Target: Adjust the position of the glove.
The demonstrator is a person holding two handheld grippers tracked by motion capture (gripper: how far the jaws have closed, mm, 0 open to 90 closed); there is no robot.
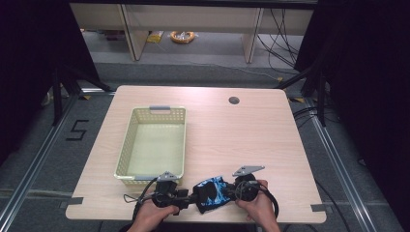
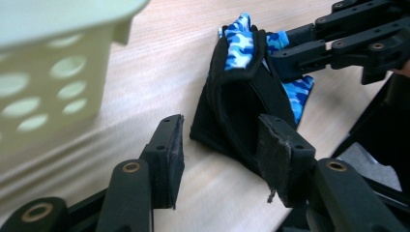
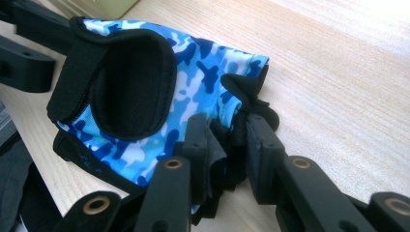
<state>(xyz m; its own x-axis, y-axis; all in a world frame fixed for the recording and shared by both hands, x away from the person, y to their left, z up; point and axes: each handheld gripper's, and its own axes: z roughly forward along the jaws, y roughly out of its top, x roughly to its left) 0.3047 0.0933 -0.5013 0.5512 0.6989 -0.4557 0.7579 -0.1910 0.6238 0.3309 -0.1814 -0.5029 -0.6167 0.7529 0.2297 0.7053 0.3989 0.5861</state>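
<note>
The glove (image 1: 211, 193) lies on the bench (image 1: 241, 140) just right of the basket (image 1: 126, 154), its long axis running between the tools. The right tool (image 3: 227, 145) pinches its fingertip end; the left tool (image 2: 220, 157), spread, brackets the cuff.

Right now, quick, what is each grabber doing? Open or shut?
Left gripper: open, one jaw beside the glove's black cuff, not clamped.
Right gripper: shut on the glove's black finger end.
</note>
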